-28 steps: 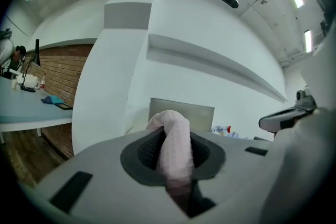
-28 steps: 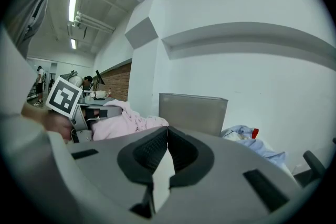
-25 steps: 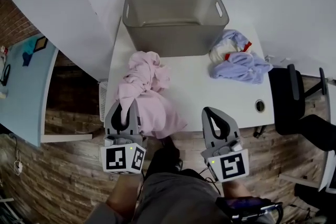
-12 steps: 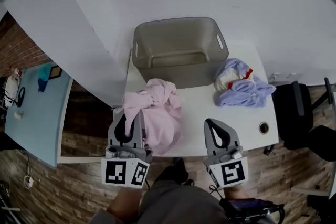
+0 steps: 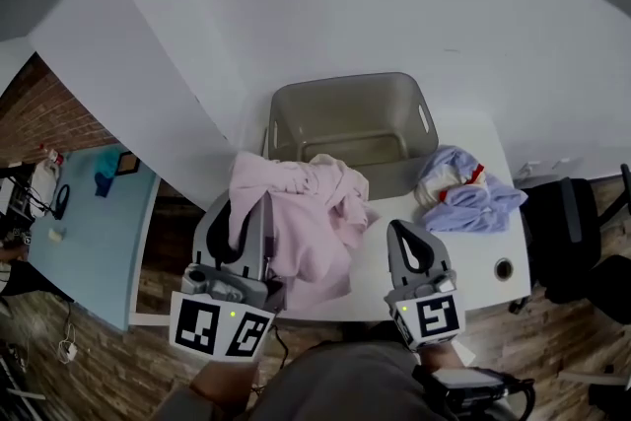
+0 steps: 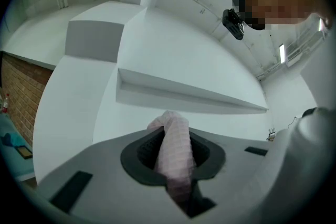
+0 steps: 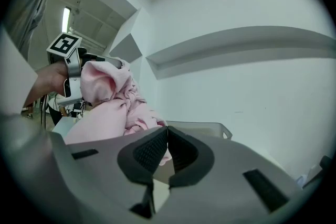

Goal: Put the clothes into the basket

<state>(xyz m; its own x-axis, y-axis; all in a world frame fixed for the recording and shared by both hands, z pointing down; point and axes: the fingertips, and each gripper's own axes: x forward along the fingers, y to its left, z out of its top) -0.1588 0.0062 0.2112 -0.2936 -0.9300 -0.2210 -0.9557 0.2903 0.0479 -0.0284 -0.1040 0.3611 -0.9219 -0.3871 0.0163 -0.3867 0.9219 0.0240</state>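
The pink garment (image 5: 315, 222) hangs bunched from the left hand-held gripper (image 5: 256, 202), whose jaws pinch a fold of it, just in front of the basket (image 5: 345, 113). The carry is in hand. Next, it likely needs moving over the rim and releasing. The right hand-held gripper (image 5: 397, 230) is closed, empty. Blue clothes (image 5: 463, 197) wait on the tabletop (image 5: 473, 256).

pink garment (image 5: 306, 222) hides near left corner of basket (image 5: 350, 108).
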